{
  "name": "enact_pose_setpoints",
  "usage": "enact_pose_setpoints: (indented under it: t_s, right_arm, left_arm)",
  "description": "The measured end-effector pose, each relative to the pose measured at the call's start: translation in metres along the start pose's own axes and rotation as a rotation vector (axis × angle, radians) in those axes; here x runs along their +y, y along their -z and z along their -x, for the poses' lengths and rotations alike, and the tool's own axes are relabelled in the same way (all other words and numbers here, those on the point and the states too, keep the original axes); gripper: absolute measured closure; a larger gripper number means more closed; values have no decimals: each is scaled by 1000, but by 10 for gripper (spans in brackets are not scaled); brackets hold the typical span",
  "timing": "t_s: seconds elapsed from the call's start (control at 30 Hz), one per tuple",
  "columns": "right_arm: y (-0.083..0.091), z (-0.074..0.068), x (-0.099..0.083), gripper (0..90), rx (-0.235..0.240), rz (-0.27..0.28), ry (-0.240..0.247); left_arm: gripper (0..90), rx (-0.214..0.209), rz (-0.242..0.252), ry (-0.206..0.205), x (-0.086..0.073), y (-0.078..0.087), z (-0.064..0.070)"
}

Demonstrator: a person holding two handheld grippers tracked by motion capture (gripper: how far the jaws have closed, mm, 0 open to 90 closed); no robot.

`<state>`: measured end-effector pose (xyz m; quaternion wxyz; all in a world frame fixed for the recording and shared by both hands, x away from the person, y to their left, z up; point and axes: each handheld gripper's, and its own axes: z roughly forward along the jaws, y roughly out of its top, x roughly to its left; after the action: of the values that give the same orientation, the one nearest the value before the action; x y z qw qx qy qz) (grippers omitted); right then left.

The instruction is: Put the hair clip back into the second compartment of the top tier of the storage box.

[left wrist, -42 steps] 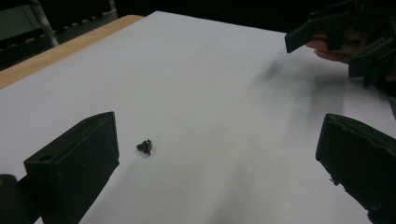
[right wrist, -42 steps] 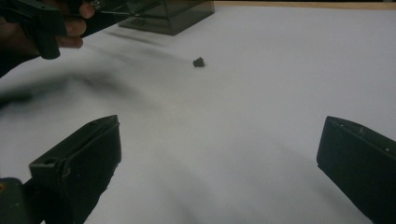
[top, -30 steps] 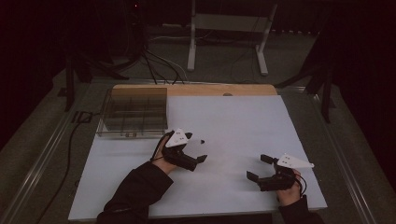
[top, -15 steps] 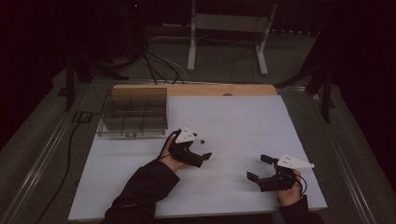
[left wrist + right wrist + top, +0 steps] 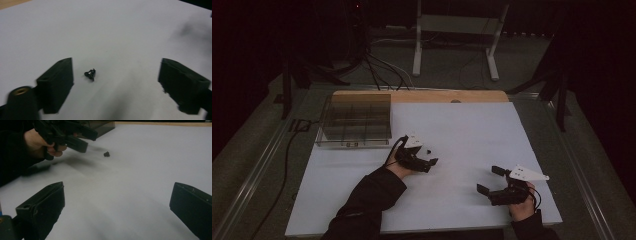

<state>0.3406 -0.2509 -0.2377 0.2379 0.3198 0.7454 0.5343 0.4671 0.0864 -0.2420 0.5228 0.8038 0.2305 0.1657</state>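
Observation:
A small black screw-like part point(image 5: 428, 150) lies on the white table top point(image 5: 462, 130), also seen as the small black part point(image 5: 90, 73) and the small black part point(image 5: 106, 154). My left gripper point(image 5: 428, 156) hovers just beside it, open, with the part nearer its left jaw than its right in the left gripper view; my left gripper point(image 5: 116, 78) holds nothing. My right gripper point(image 5: 489, 181) rests open near the front right of the table, nothing between the jaws of my right gripper point(image 5: 117, 205). The left gripper point(image 5: 85, 138) in its hand shows far off there.
A clear compartmented box point(image 5: 355, 120) stands at the back left of the white sheet. A wooden strip point(image 5: 447, 96) runs along the table's far edge. Cables and a metal stand point(image 5: 452, 30) lie on the floor beyond.
My left gripper has moved to the right and slightly forward, away from the box, up to the small black part. The right gripper has stayed in place.

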Motion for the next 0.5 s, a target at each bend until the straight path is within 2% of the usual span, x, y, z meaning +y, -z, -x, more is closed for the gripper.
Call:
enact_pose_setpoints:
  t_s: [0.07,0.1,0.2,0.27,0.47,0.5]
  right_arm:
    - [0,0,0,0,-1,1,3]
    - [0,0,0,0,-1,0,3]
    - [0,0,0,0,-1,0,0]
    - [0,1,0,0,-3,2,-3]
    - [1,1,0,0,-2,3,-3]
    - [1,1,0,0,-2,2,-3]
  left_arm:
    - [178,12,-23,-3,0,-3,-2]
    - [214,28,-34,5,0,-4,-3]
    - [263,30,-49,37,-1,-8,-9]
    - [285,39,-54,29,-1,-11,-9]
    - [476,45,-66,-5,0,-17,-8]
    - [494,61,-76,-15,0,-19,-8]
